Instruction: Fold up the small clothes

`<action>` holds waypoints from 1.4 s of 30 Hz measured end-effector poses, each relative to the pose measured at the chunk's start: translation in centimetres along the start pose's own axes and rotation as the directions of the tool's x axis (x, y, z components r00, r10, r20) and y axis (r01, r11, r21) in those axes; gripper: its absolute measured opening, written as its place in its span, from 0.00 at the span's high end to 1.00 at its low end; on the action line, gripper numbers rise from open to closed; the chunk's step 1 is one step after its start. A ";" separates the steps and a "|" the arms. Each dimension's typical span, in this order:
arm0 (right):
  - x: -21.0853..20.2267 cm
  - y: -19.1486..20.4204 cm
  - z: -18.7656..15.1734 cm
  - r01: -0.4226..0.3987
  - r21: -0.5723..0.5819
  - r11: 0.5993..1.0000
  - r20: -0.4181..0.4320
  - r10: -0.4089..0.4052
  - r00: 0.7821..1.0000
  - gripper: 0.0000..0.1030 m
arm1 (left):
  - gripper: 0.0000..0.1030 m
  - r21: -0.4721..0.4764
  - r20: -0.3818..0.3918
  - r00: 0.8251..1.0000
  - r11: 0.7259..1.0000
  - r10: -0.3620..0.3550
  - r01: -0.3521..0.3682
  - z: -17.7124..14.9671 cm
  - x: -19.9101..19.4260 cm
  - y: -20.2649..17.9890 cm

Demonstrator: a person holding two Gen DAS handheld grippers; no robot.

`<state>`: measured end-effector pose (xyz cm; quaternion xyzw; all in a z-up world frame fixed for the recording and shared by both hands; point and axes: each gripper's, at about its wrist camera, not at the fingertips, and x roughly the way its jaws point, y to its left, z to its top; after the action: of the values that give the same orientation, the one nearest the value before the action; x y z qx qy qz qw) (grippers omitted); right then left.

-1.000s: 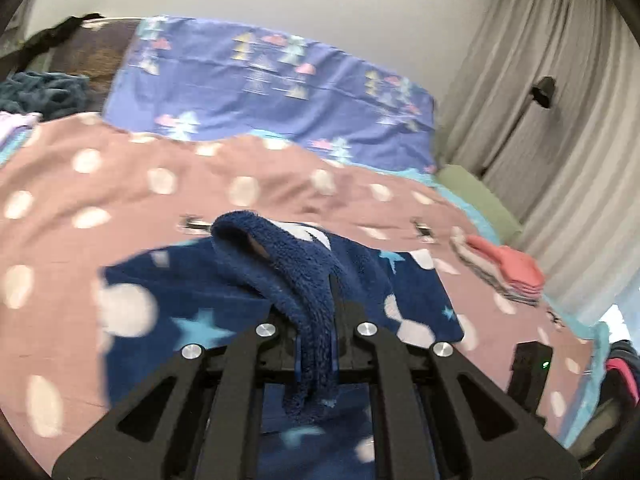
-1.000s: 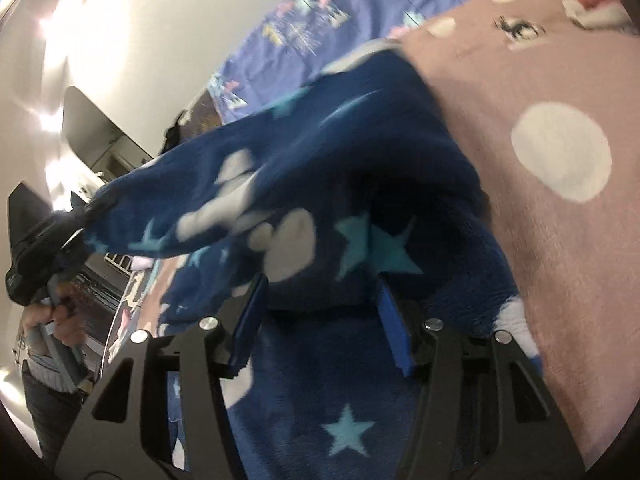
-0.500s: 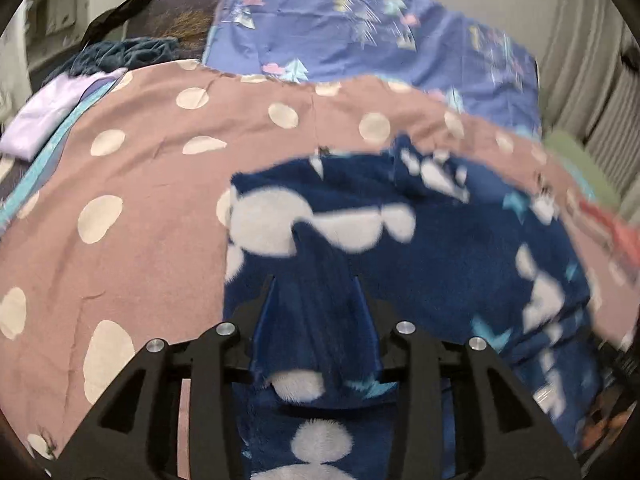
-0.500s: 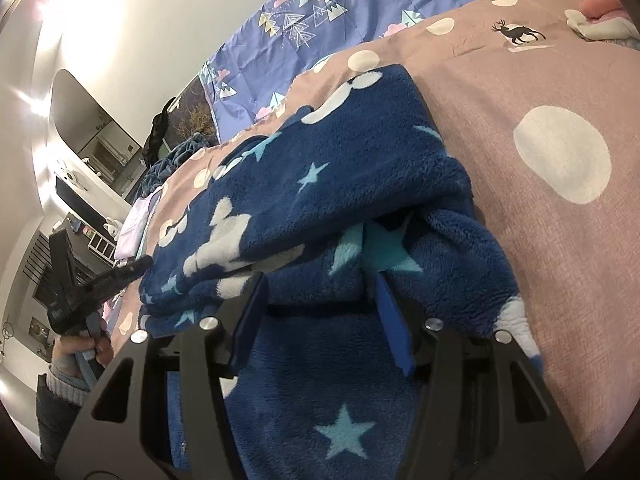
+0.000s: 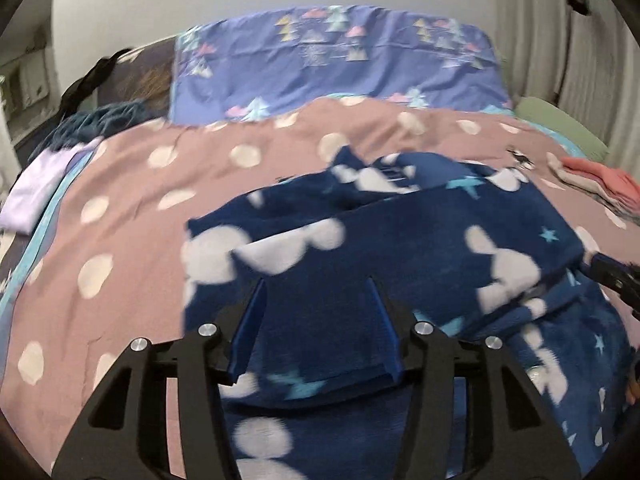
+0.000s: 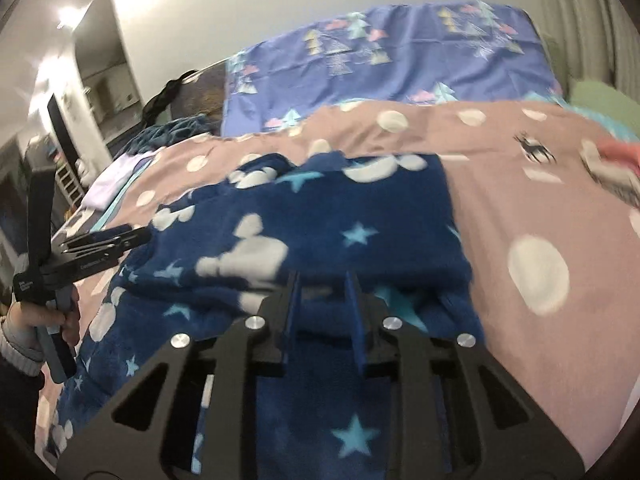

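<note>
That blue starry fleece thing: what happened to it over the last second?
The left tool let go of the fleece garment; its jaws have just been opening, and the lifted flap now lies folded over the rest. The right tool has just been closing, with no cloth visibly pinched. The spotted bedspread and purple pillow stayed put.

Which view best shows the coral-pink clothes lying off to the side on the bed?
The left wrist view: the coral-pink clothes sit fairly sharp at the right edge, a coral-pink piece atop paler ones. In the right wrist view they are only a motion-blurred smear at the right edge.
</note>
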<state>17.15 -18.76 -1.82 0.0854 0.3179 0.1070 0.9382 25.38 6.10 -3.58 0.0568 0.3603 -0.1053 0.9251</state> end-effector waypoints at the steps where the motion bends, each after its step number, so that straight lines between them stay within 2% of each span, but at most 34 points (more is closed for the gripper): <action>1: 0.9 -0.1 0.0 0.007 -0.005 1.000 -0.028 -0.007 1.000 0.77 | 0.49 0.029 -0.016 1.000 1.000 -0.005 0.006 -0.3 0.6 -0.7; 2: 2.0 -0.3 -0.1 0.036 -0.010 0.999 -0.066 -0.036 0.997 0.76 | 0.49 0.059 -0.051 0.999 0.998 0.016 -0.013 -0.9 1.8 -1.2; 3: 3.8 -0.9 -0.9 0.107 -0.024 0.994 -0.129 -0.109 0.986 0.74 | 0.48 0.081 -0.097 0.994 0.996 0.047 -0.039 -1.8 3.2 -1.5; 4: 5.0 -1.8 -1.5 0.134 -0.006 0.991 -0.181 -0.132 0.975 0.70 | 0.48 0.079 -0.110 0.993 0.996 0.049 -0.040 -2.5 3.9 -1.5; 6: 4.8 -3.5 -1.4 0.073 0.098 0.993 -0.186 -0.053 0.981 0.68 | 0.48 0.028 -0.087 0.996 1.000 0.014 -0.012 -2.4 3.3 -0.8; 8: 4.7 -3.9 -1.5 0.055 0.113 0.992 -0.183 -0.033 0.983 0.66 | 0.48 -0.031 -0.065 0.997 0.999 -0.041 0.039 -1.2 2.3 -0.2; 9: 4.9 -3.8 -1.7 0.057 0.107 0.993 -0.183 -0.037 0.982 0.66 | 0.48 -0.063 -0.025 0.995 0.994 -0.096 0.094 -0.1 1.5 0.1; 10: 5.0 -3.7 -1.7 0.064 0.099 0.993 -0.185 -0.045 0.982 0.65 | 0.48 -0.081 0.014 0.993 0.990 -0.116 0.117 1.0 1.1 0.2; 12: 5.1 -3.1 -1.7 0.082 0.068 0.994 -0.183 -0.069 0.981 0.63 | 0.40 -0.093 0.062 0.993 0.990 -0.105 0.110 3.5 1.4 0.2; 13: 5.0 -2.9 -1.8 0.088 0.059 0.994 -0.180 -0.076 0.981 0.63 | 0.40 -0.096 0.058 0.994 0.990 -0.095 0.101 5.0 2.6 0.3; 17: 5.1 -3.3 -1.9 0.077 0.072 0.994 -0.176 -0.064 0.982 0.63 | 0.38 -0.183 -0.057 0.989 0.975 -0.139 0.127 8.2 9.1 1.0; 18: 5.0 -3.2 -2.1 0.075 0.075 0.994 -0.175 -0.061 0.983 0.63 | 0.36 -0.230 -0.105 0.978 0.961 -0.182 0.154 8.6 11.4 1.1; 20: 5.0 -3.3 -2.1 0.071 0.076 0.995 -0.175 -0.057 0.983 0.62 | 0.36 -0.334 -0.189 0.944 0.922 -0.269 0.195 8.7 15.2 1.3; 21: 5.0 -3.2 -2.1 0.070 0.075 0.995 -0.175 -0.056 0.983 0.62 | 0.36 -0.365 -0.188 0.944 0.911 -0.273 0.191 8.6 16.0 1.6; 22: 5.0 -3.2 -2.1 0.070 0.075 0.995 -0.175 -0.056 0.983 0.61 | 0.42 -0.394 -0.160 0.946 0.897 -0.280 0.199 8.7 16.4 1.8; 23: 5.0 -3.2 -2.1 0.069 0.074 0.995 -0.175 -0.055 0.983 0.61 | 0.84 -0.404 -0.133 0.948 0.889 -0.290 0.215 8.8 16.3 1.9; 24: 5.0 -3.2 -2.1 0.066 0.075 0.995 -0.174 -0.052 0.983 0.60 | 0.91 -0.426 -0.107 0.947 0.875 -0.302 0.230 9.0 16.1 2.2; 25: 5.0 -3.2 -2.1 0.063 0.077 0.995 -0.174 -0.049 0.984 0.60 | 0.92 -0.432 -0.089 0.948 0.869 -0.306 0.240 8.9 15.6 2.6; 26: 5.0 -3.2 -2.2 0.062 0.078 0.995 -0.173 -0.047 0.984 0.60 | 0.92 -0.415 -0.073 0.955 0.880 -0.287 0.232 9.0 14.9 2.9; 27: 5.0 -3.2 -2.2 0.061 0.077 0.995 -0.173 -0.047 0.984 0.60 | 0.92 -0.375 -0.075 0.972 0.910 -0.221 0.178 8.7 14.2 3.4; 28: 5.0 -3.2 -2.1 0.061 0.076 0.995 -0.173 -0.047 0.984 0.59 | 0.92 -0.361 -0.093 0.974 0.919 -0.205 0.159 8.2 14.2 3.7; 30: 5.1 -3.0 -2.2 0.067 0.066 0.996 -0.173 -0.055 0.983 0.58 | 0.91 -0.339 -0.149 0.967 0.929 -0.207 0.146 6.7 15.1 4.2; 32: 5.1 -2.8 -2.2 0.073 0.054 0.996 -0.174 -0.063 0.983 0.57 | 0.88 -0.304 -0.144 0.974 0.945 -0.174 0.124 6.5 14.8 3.7; 35: 5.1 -2.9 -2.2 0.066 0.062 0.996 -0.174 -0.054 0.983 0.57 | 0.78 -0.197 -0.159 0.986 0.980 -0.057 0.025 7.8 14.0 2.1; 37: 5.1 -3.0 -2.2 0.063 0.065 0.996 -0.174 -0.051 0.983 0.57 | 0.75 -0.132 -0.107 0.994 0.991 -0.002 -0.012 8.9 12.2 1.1; 39: 5.1 -2.9 -2.2 0.067 0.060 0.996 -0.175 -0.056 0.983 0.57 | 0.63 -0.129 -0.024 1.000 0.991 -0.018 0.015 9.6 10.0 0.8; 40: 5.1 -2.9 -2.2 0.068 0.058 0.996 -0.175 -0.057 0.983 0.57 | 0.61 -0.129 0.024 0.999 0.990 -0.049 0.051 9.6 8.9 0.5; 41: 5.1 -2.9 -2.2 0.068 0.058 0.996 -0.175 -0.057 0.983 0.56 | 0.61 -0.119 0.042 0.996 0.990 -0.077 0.081 9.5 8.6 0.2; 42: 5.2 -2.9 -2.2 0.068 0.058 0.996 -0.175 -0.056 0.983 0.56 | 0.59 -0.084 0.022 0.992 0.989 -0.123 0.125 9.0 9.0 -0.7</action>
<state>20.22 -20.04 -7.19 0.0958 0.4042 0.0745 0.9066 37.53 2.41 -3.09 -0.0062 0.3594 -0.1477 0.9214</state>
